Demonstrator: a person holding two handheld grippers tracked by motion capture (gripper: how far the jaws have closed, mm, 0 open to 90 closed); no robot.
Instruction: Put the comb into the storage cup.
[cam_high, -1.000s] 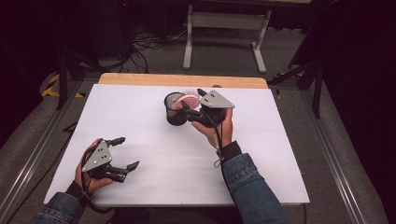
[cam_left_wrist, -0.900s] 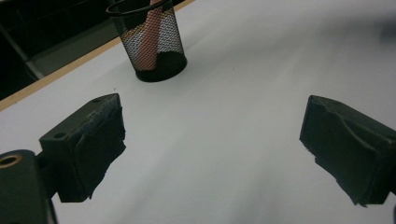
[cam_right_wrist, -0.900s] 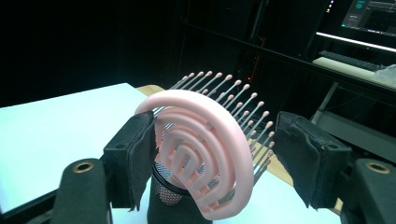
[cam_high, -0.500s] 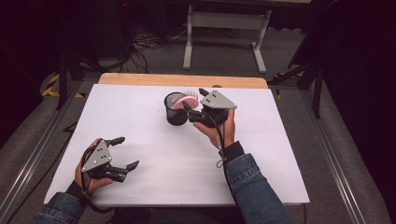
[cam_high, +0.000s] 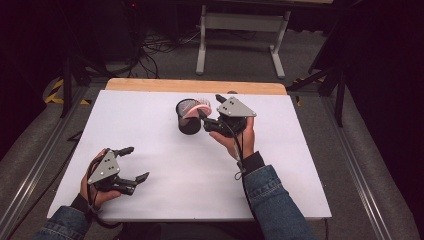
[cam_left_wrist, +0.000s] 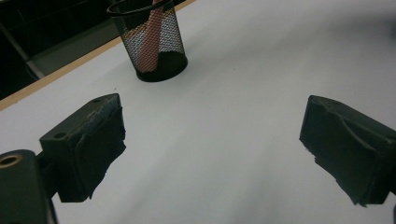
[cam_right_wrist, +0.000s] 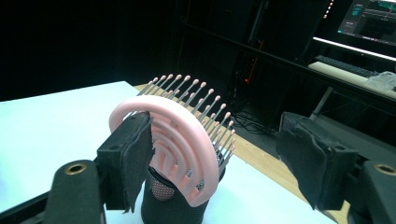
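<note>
I had the right tool (cam_high: 209, 116) up at the far middle of the table (cam_high: 165, 150), just beside the black mesh cup (cam_high: 189, 122). Through the right gripper view its jaws stood wide apart, released, with the pink hairbrush (cam_right_wrist: 184, 140) between them. The left pad lay against the outer curve of the brush head, or so close that I could not tell contact from a sliver of gap; the right pad stood well clear of it. So the right tool (cam_right_wrist: 215, 163) gripped nothing at that moment.

The hairbrush stood in the cup (cam_right_wrist: 170, 205), handle down inside the mesh, its curved pink head sticking up over the rim and leaning a little. Its grey bristles with pink tips fanned out away from the camera, toward the wooden far edge of the table. From the high view I saw the pink head (cam_high: 196, 106) poking out of the top of the cup, on the side nearest my right hand (cam_high: 235, 140).

My left tool (cam_high: 131, 163) rested low at the near left of the table, well apart from the cup. Its jaws were spread wide and empty, with bare white table between them in the left gripper view. That same view showed the cup (cam_left_wrist: 150, 44) farther off, upright near the table's wooden edge, with the pink handle (cam_left_wrist: 149, 39) showing through the mesh.
</note>
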